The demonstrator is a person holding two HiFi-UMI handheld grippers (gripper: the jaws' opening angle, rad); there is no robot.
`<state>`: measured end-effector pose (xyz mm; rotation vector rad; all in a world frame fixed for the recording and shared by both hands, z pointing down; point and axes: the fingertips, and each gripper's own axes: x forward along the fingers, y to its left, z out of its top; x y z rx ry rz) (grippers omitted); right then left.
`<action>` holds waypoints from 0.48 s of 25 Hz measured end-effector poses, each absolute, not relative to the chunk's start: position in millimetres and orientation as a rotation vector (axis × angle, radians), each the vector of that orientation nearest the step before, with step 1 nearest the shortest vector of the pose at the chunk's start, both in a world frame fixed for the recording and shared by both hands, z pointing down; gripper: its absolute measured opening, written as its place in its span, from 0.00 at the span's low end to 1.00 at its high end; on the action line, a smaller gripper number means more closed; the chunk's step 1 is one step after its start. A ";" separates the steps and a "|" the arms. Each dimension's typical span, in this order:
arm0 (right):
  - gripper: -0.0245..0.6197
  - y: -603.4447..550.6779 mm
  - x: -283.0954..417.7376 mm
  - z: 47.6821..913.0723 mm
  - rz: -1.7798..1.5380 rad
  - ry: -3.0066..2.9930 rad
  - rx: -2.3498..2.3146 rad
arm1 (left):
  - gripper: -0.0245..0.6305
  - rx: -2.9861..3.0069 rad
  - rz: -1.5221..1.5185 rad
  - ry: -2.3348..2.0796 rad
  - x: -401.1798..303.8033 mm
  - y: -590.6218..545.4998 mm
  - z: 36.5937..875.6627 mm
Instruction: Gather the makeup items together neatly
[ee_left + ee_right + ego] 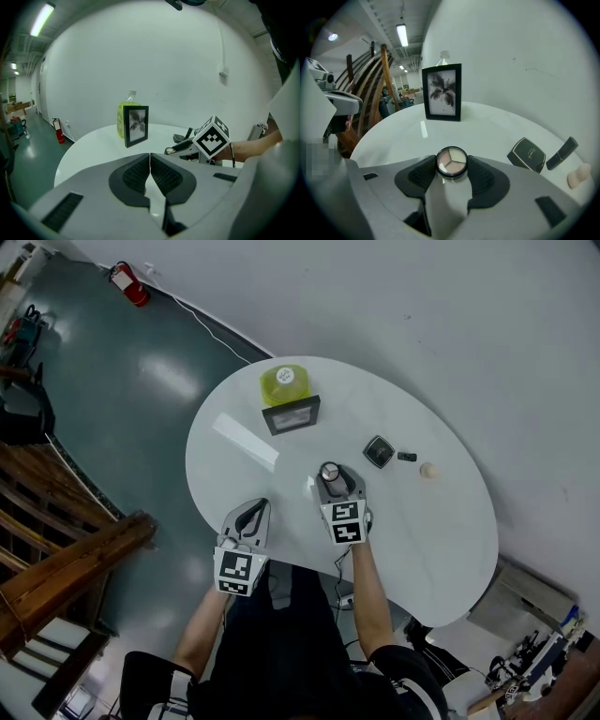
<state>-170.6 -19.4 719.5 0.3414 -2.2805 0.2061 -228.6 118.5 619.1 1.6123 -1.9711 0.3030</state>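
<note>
**Four makeup items, one lined up for the grip**

Nearest me, the left tool point(150, 165) is pinched fully together with nothing in it, over the near edge of the tabletop point(422, 540). Just ahead and to its right, the right tool point(451, 165) stands wide and tilts down. The round compact point(451, 162) sits flat on the tabletop between its pads. The pads lie right beside the rim on both sides, and I judge they are not pressing yet.

That compact looks small, light and stiff: a black rim round a clear lid over three pale powder pans. I expect the smooth rim to be slippery, and the pressed powder to crack if it is dropped or squeezed hard. I would take it across the rim at its widest, low down, with a gentle squeeze, and keep it level.

Farther out to the right lie the square compact point(527, 154), a short black tube point(562, 153) just beside it, and a pale sponge point(578, 177) a little apart from the tube. The square one is flat and hard, best gripped across two opposite edges. The tube may roll, and the sponge is soft and will give under the pads. This cluster seems the natural gathering spot.

At the far edge stand a frame point(442, 92) and, behind it, a yellow bottle point(286, 383). I count neither as makeup.
</note>
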 end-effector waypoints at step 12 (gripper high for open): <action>0.39 -37.7 -106.6 681.7 0.241 -2.325 0.527 | 0.07 1.735 0.334 -1.916 -196.2 95.2 607.6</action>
